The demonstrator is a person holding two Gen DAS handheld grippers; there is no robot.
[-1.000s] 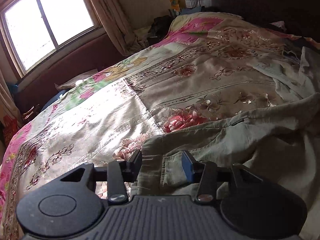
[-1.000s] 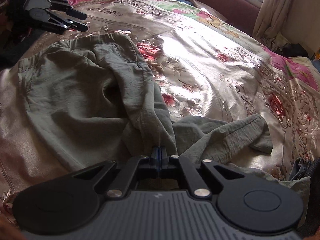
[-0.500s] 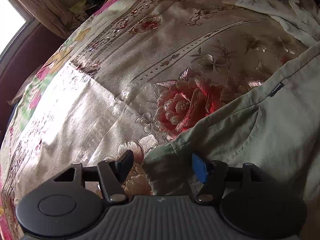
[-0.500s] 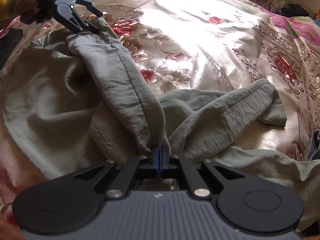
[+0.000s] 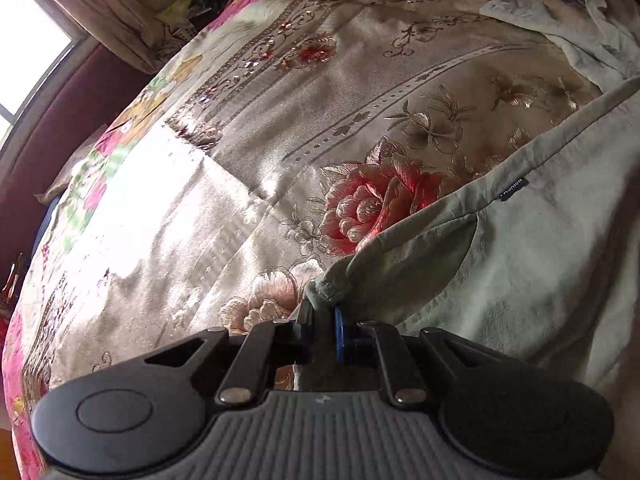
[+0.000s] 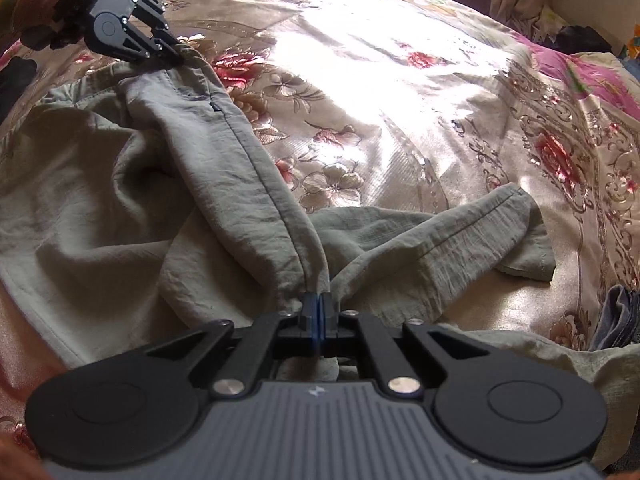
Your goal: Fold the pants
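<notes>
1. my left tongs [image 5: 321, 326] pinch a corner of the olive pants [image 5: 520, 280] at the waistband
2. my right tongs [image 6: 319, 312] are clamped shut on a bunched leg seam
3. the pants lie crumpled across the floral bedspread [image 6: 400, 92], one leg hem [image 6: 524, 240] flopped out to my right

On my left gripper [image 5: 321, 322] I see matte black arms, two round discs, silver screws, a grey ribbed body and blue pads. My right gripper [image 6: 319, 312] looks the same, with a small lightning mark.
</notes>
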